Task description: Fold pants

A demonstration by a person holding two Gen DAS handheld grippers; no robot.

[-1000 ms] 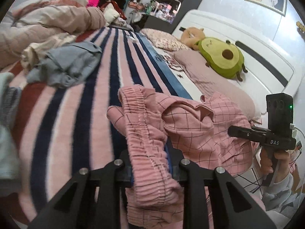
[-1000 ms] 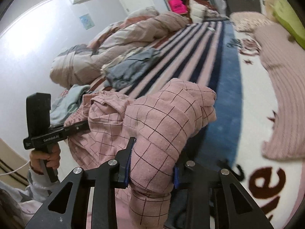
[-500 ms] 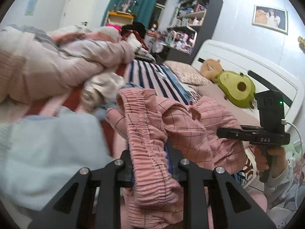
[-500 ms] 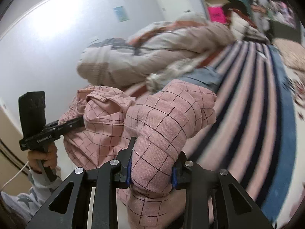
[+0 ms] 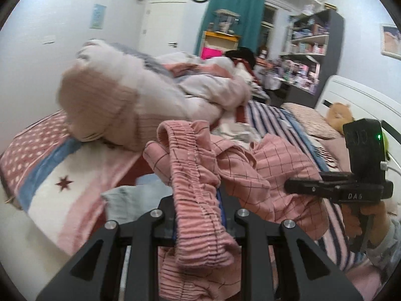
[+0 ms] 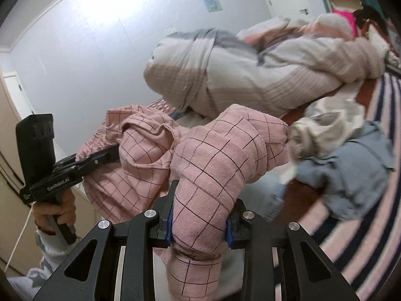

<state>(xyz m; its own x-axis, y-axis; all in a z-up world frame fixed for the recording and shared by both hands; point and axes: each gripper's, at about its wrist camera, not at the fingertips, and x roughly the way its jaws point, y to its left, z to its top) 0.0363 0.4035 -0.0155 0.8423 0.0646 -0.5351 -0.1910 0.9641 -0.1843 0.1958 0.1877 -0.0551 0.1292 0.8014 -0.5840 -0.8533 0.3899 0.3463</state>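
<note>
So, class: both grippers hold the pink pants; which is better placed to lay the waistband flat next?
Probably the left gripper: it is shut on the pink checked pants' waistband. The right gripper grips bunched checked fabric.

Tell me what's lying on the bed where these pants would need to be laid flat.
Both grippers, left and right, already clamp the pants. On the bed beyond lie a blue garment, a white cloth and a bundled duvet, crowding that side.

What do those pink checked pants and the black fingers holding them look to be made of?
pink pants: soft, matte, finely ribbed cloth, likely cotton or corduroy, with a gathered elastic waistband. Fingers: rigid matte black, plastic or metal, with silver screws and blue pads.
</note>
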